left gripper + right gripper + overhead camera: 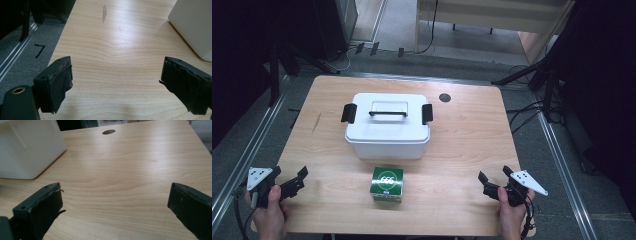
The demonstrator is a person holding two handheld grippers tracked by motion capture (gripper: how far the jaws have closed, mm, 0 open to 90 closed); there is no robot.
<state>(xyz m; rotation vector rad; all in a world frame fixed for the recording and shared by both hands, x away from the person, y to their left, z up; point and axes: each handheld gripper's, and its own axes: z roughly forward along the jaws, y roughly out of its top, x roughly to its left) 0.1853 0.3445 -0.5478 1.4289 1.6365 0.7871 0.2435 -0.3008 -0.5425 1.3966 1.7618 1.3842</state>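
Observation:
A white lidded storage box with a handle on top and black side clips stands in the middle of the wooden table. In front of it sits a small green carton with a white ring printed on top. My left gripper rests near the table's front left corner, held by a hand, open with bare wood between its jaws. At the front right my right gripper is also open over bare wood. The box's corner shows at the right of the left gripper view, and its side at the left of the right gripper view.
A round cable hole lies in the table behind the box to the right. Metal rails run along both sides of the table on the grey floor. Dark stands and cables crowd the far corners. A small grey mark is on the wood.

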